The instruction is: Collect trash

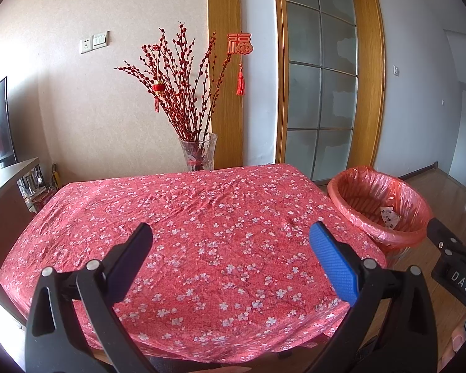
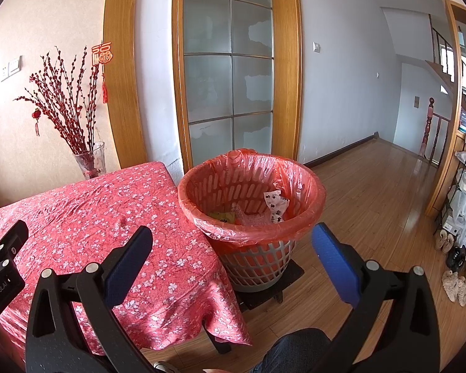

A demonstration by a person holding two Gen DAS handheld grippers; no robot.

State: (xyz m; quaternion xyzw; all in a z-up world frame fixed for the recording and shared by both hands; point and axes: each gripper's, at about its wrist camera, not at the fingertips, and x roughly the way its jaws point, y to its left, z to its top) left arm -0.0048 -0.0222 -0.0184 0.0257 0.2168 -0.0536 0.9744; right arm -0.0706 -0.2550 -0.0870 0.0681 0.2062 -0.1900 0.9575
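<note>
left view over table [image 1: 202, 217], right view toward bin [image 2: 251, 192]

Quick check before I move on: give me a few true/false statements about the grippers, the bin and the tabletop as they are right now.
1. Both grippers are open and hold nothing. True: left gripper, right gripper.
2. The trash bin is empty. False: wrappers lie inside.
3. The bin has a red plastic liner. True.
4. Loose trash lies on the tablecloth. False: none shows on it.
5. The vase lies tipped over. False: it stands upright behind the table.
</note>
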